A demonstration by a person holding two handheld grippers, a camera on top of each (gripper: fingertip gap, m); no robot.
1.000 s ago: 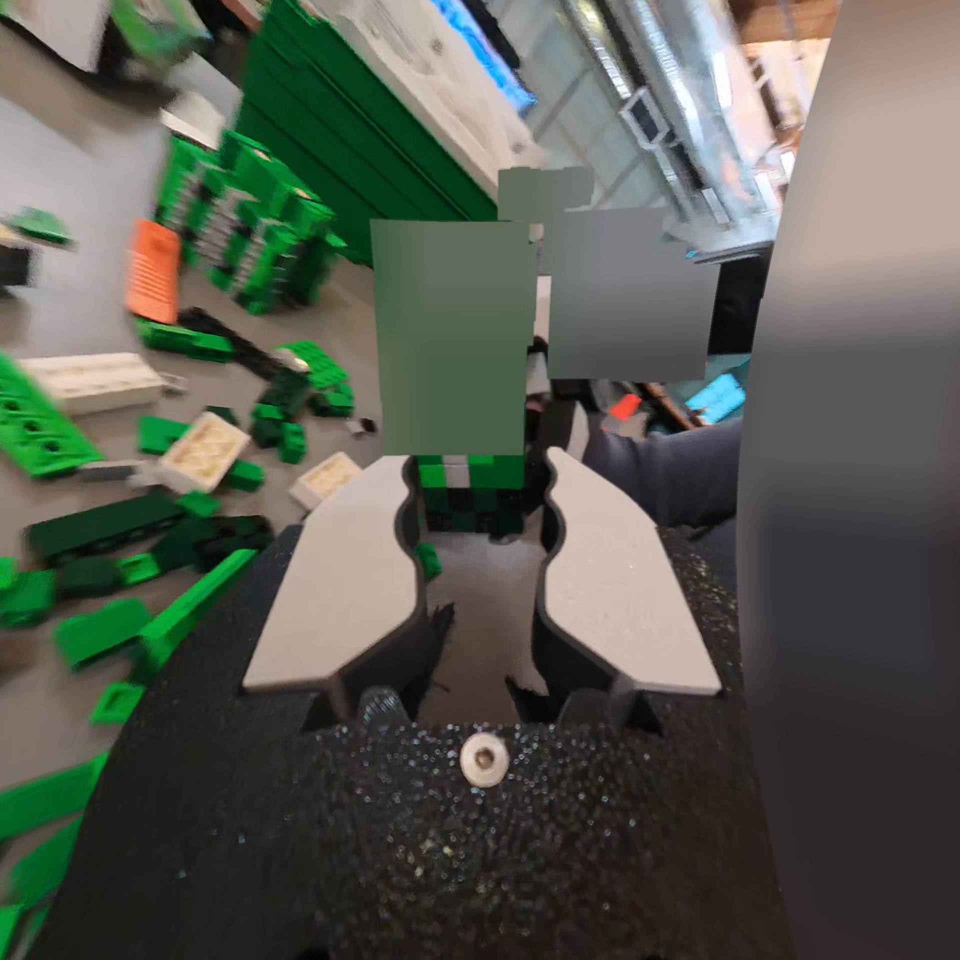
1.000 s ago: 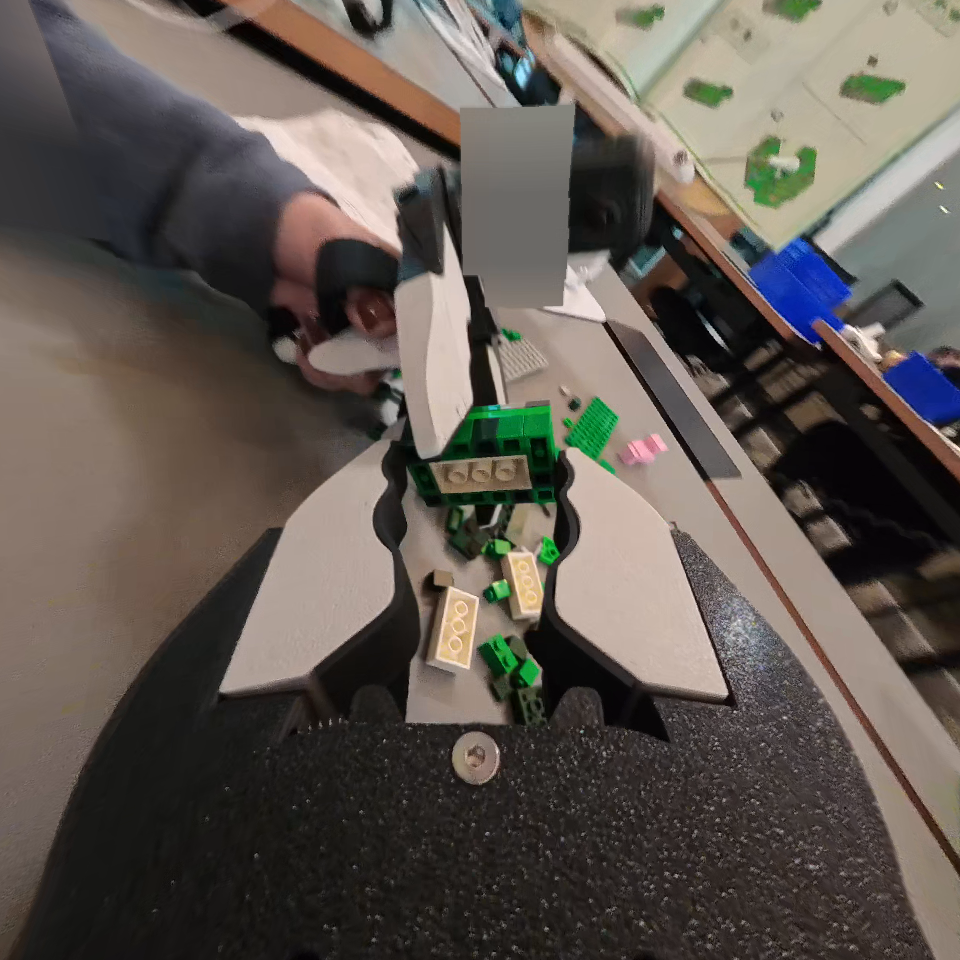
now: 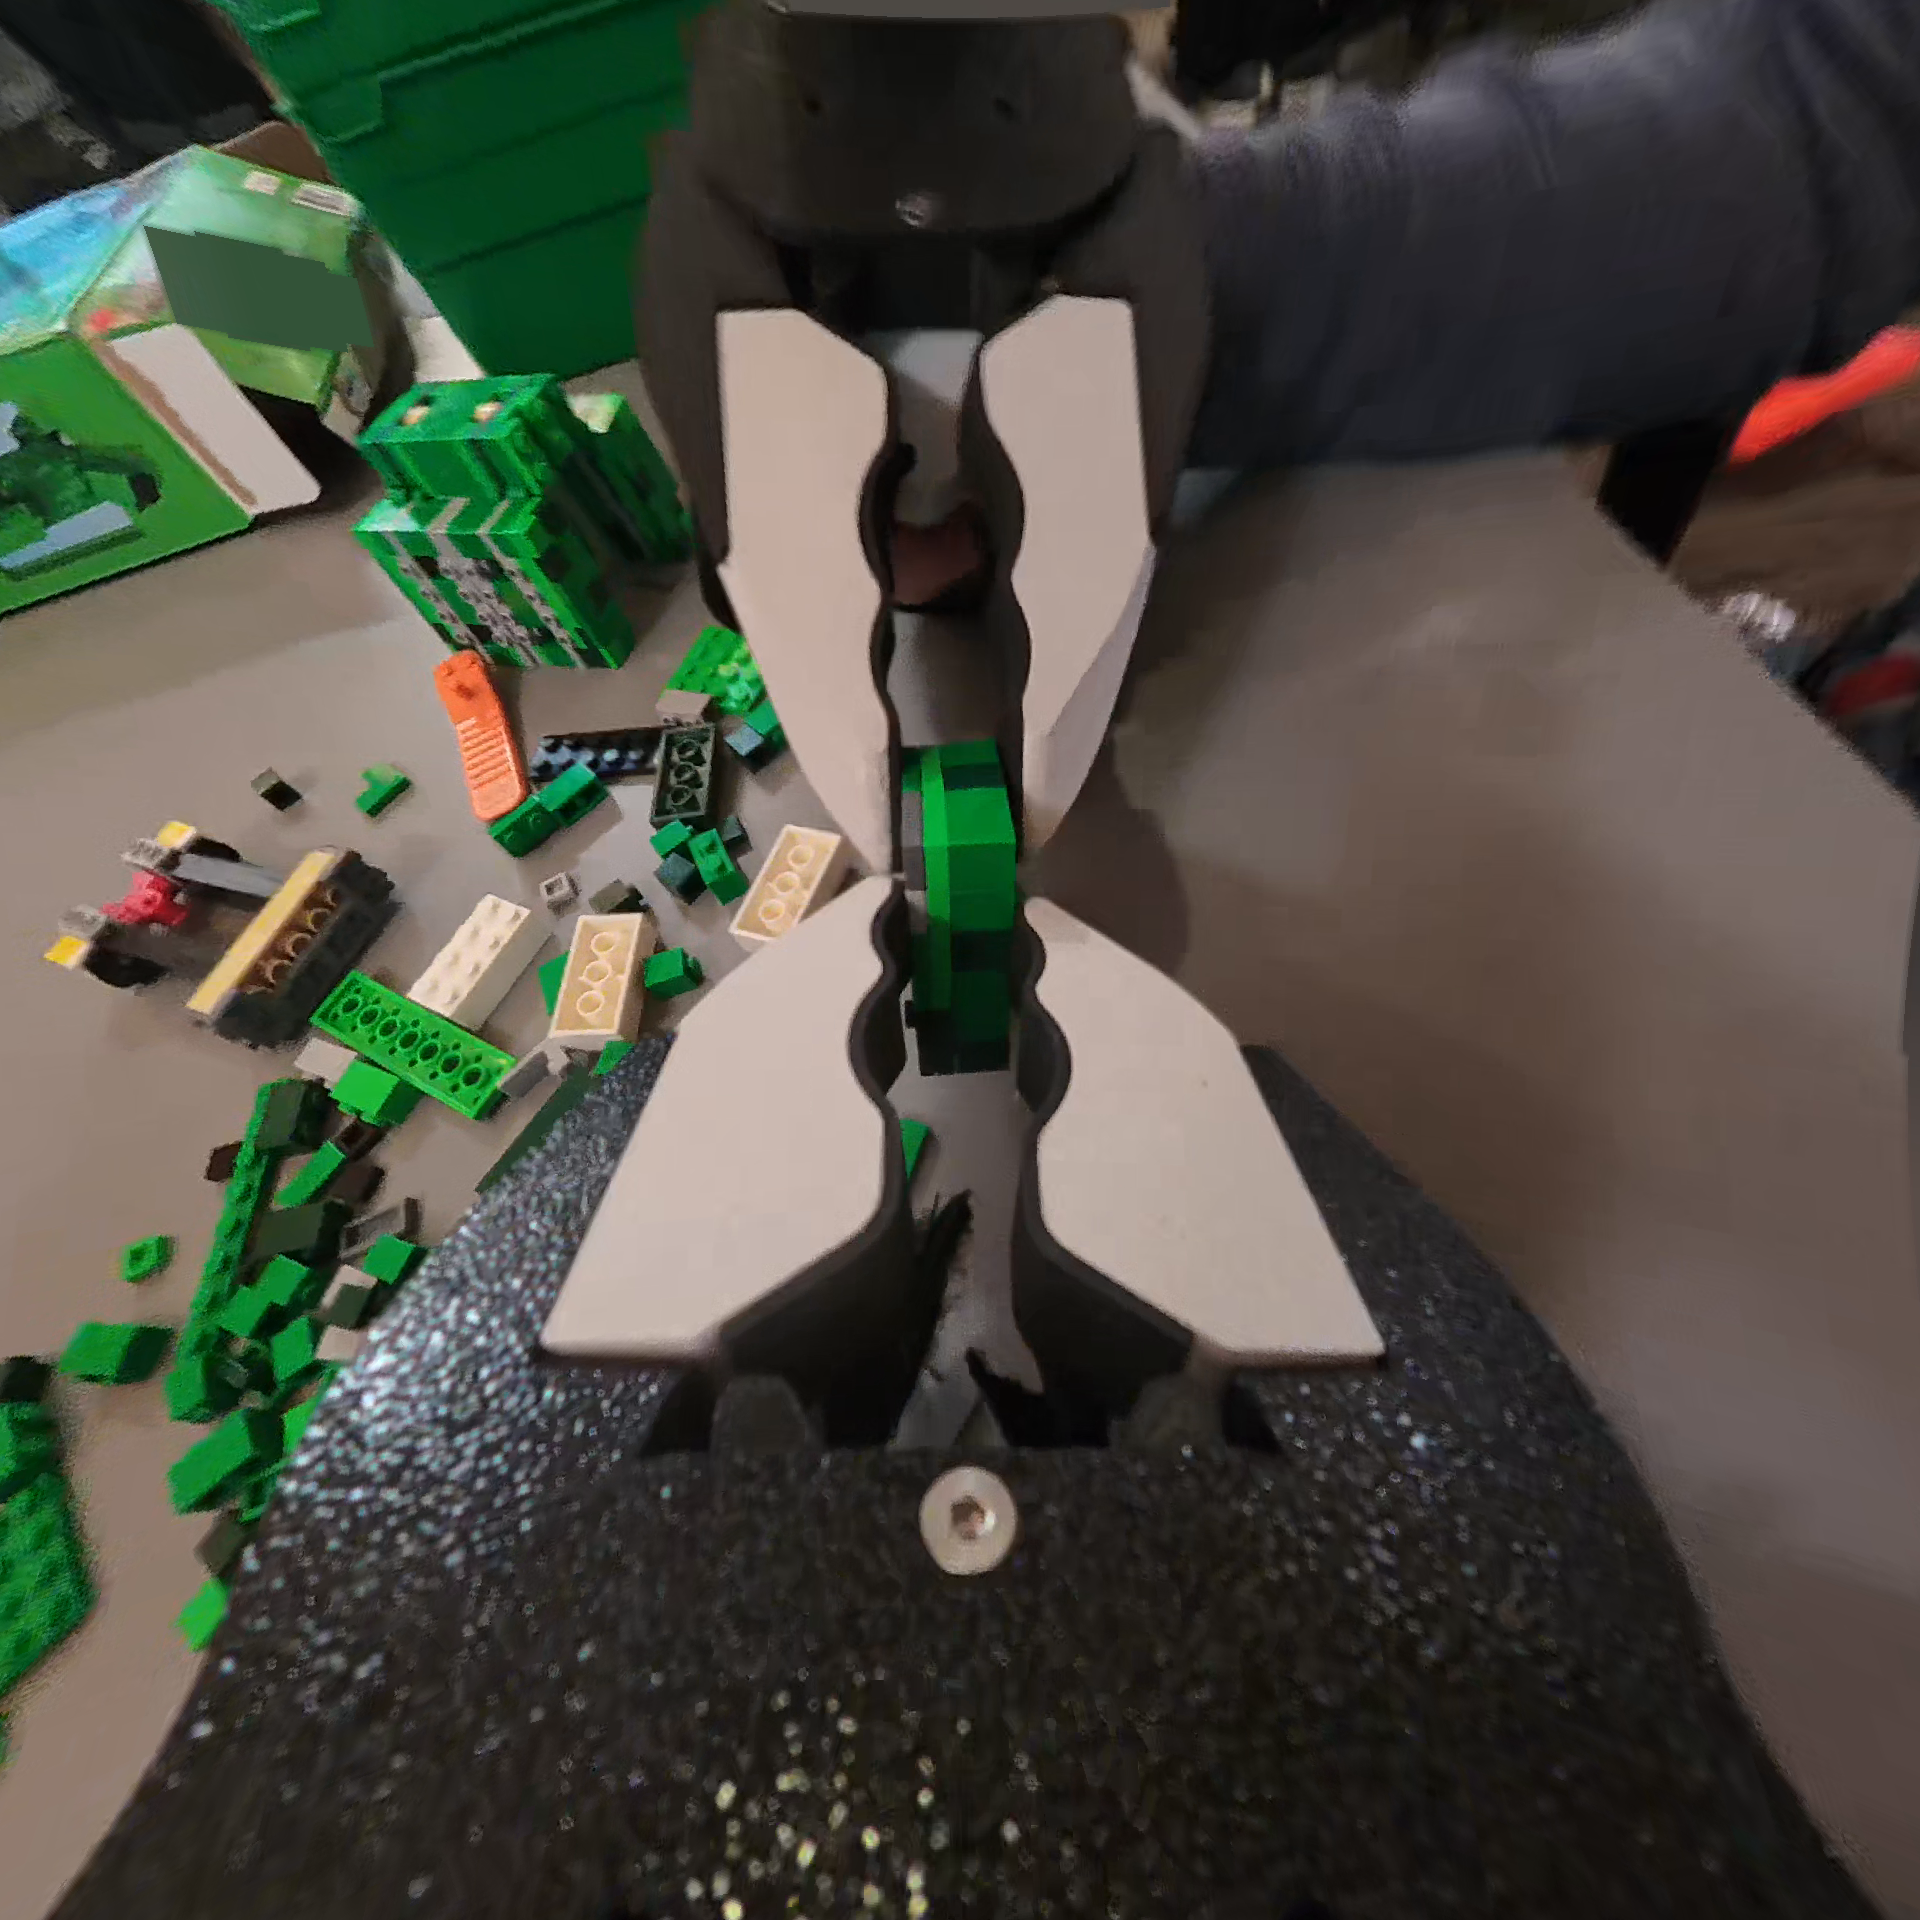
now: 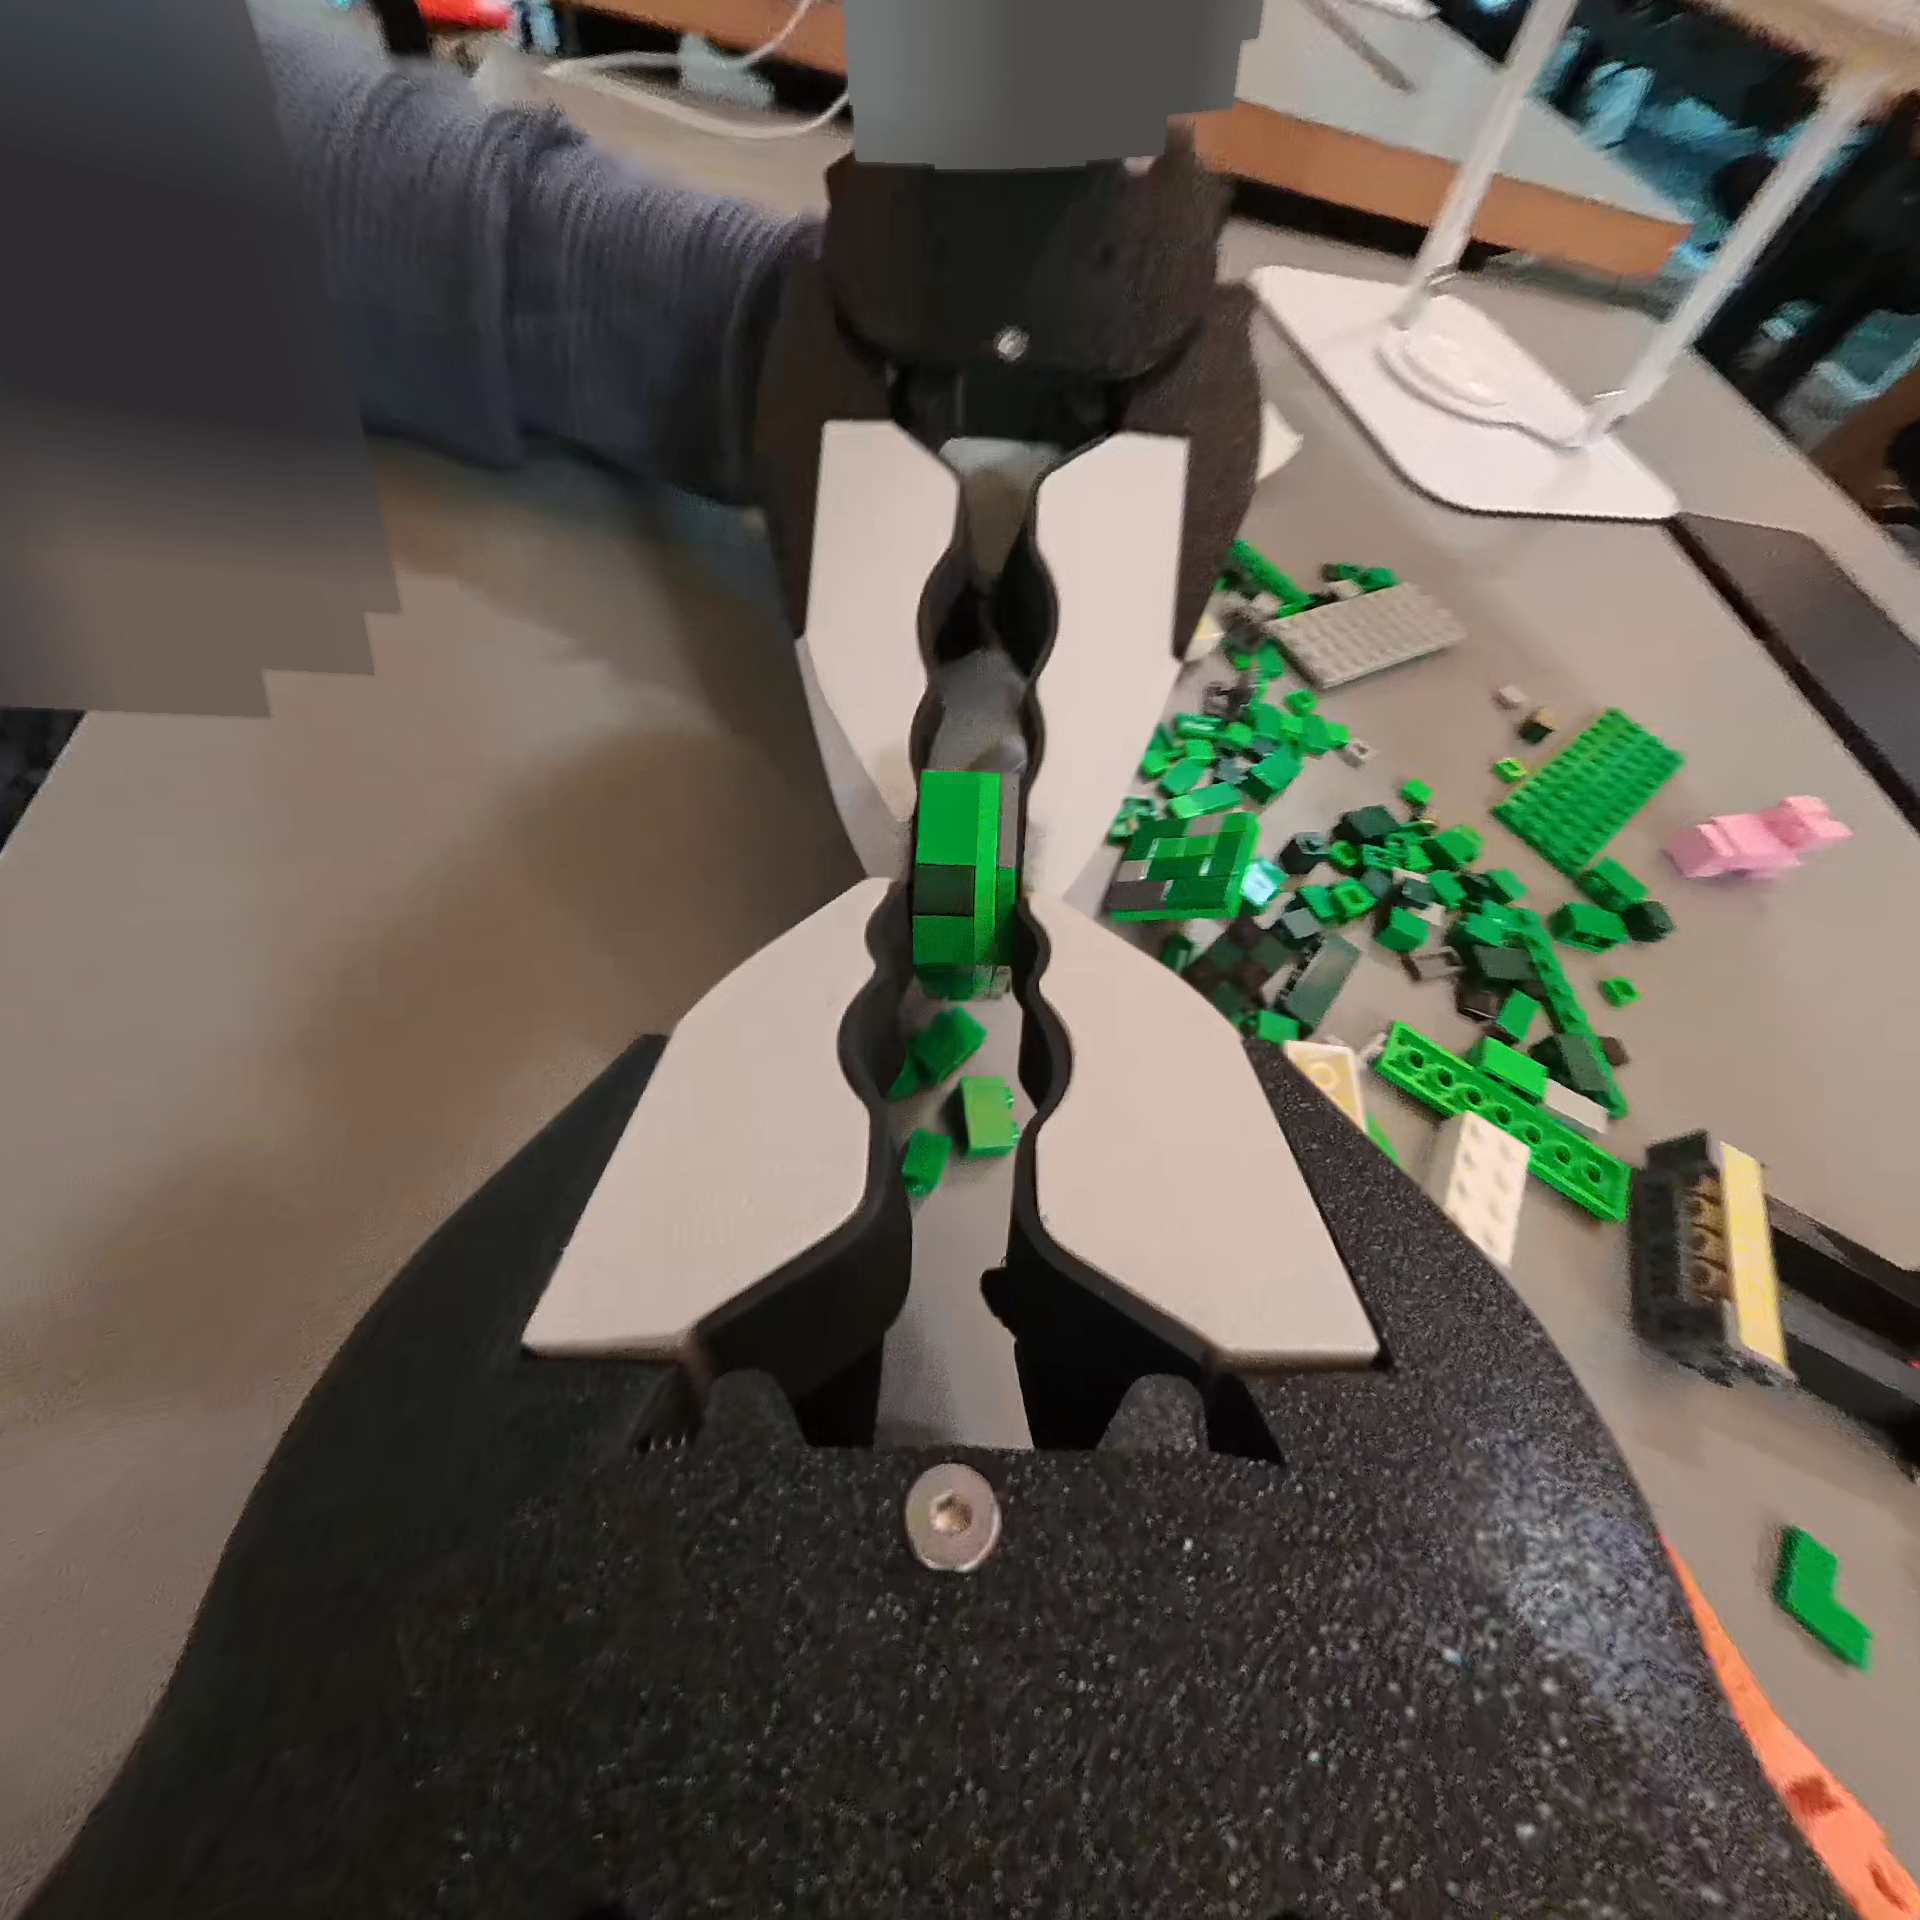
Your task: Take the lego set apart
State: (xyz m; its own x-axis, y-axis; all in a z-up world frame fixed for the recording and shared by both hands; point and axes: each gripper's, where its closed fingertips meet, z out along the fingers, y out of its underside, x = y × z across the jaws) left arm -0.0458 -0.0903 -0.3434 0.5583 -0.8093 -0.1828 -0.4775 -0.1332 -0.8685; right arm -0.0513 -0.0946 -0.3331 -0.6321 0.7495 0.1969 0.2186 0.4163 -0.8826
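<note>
Each gripper, left gripper (image 3: 956,914) and right gripper (image 4: 961,925), has a black speckled body with one silver hex screw (image 3: 968,1520), pale grey fingers (image 3: 748,1143) with wavy black inner edges, and a ribbed dark blue-grey sleeve (image 4: 520,301) behind.

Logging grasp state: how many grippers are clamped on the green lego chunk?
2. The left gripper and the right gripper face each other, each shut on one end of the green lego chunk.

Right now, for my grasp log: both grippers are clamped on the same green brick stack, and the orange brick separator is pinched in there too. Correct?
Not quite. Both the left gripper and the right gripper clamp the green brick stack, but the orange brick separator lies loose on the table, as the left wrist view shows.
</note>
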